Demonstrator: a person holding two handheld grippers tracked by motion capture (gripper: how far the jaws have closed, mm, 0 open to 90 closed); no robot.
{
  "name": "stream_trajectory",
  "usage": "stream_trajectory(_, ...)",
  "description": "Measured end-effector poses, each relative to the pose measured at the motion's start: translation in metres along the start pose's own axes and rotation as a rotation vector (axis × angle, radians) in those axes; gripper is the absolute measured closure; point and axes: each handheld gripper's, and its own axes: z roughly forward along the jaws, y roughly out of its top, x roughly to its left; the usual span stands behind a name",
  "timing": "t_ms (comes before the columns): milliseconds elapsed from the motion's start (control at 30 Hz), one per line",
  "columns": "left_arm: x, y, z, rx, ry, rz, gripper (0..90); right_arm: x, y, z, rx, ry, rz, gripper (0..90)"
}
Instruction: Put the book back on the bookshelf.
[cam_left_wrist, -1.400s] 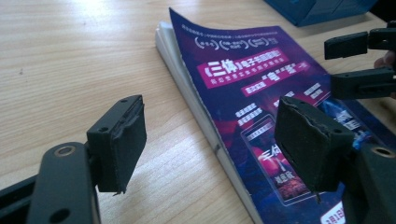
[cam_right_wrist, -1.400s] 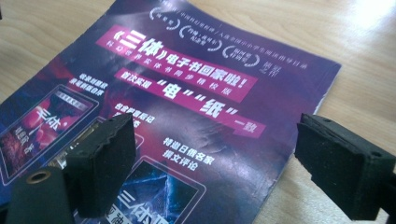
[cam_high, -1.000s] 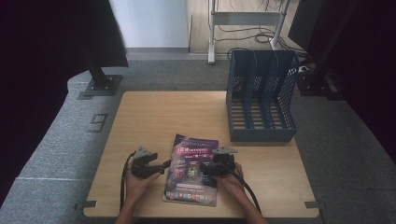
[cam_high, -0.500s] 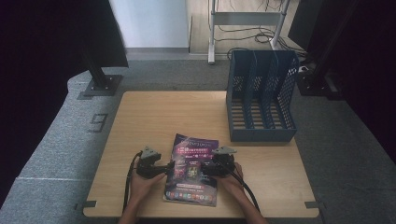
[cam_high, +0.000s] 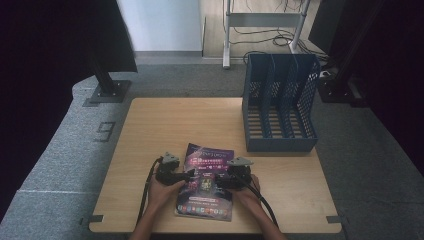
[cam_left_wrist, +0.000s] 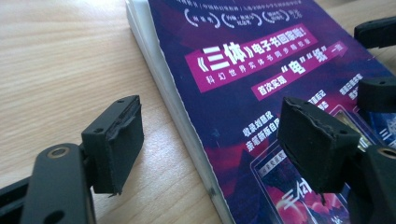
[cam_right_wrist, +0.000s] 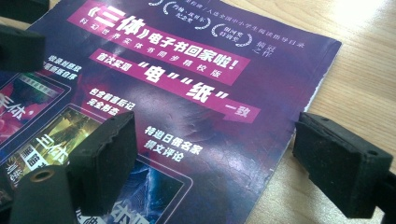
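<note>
Slid back toward the near edge over the last second, both grippers, with the left one also drawn inward until it sits right at the book's spine side. Left gripper (cam_left_wrist: 210, 154) spread wide, one jaw over bare wood and the other over the purple cover, so the stacked page edge runs up between them, probably lined up that way to bite the book's long edge rather than press on the flat cover. Right gripper (cam_right_wrist: 233, 168) just as wide open, straddling the opposite edge: one pad above the printed cover, the other out over the table. Nothing pinched by either yet. Mirrored setup, looks like prep for a two-sided lift, since a floppy paperback sags if grabbed from one side only.

Book (cam_high: 206, 180) lying flat, face up, close to the near edge of the table (cam_high: 170, 120), between the two hands. Blue file rack (cam_high: 280, 107) standing upright at the far right corner, well apart from the book, slots empty and open, likely where the book ends up.
</note>
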Motion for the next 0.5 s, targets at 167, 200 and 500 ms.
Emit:
stream_trajectory(167, -0.005, -0.004, 0.004, 0.014, 0.007, 0.014, 22.3, 0.000, 0.000, 0.000, 0.000, -0.003, 0.001, 13.7)
stream_trajectory(200, -0.005, -0.004, 0.004, 0.014, 0.007, 0.014, 22.5, 0.000, 0.000, 0.000, 0.000, -0.003, 0.001, 13.7)
stream_trajectory(500, -0.016, -0.004, 0.007, 0.016, 0.003, 0.028, 21.3, 0.001, 0.000, 0.000, 0.001, -0.005, 0.001, 13.7)
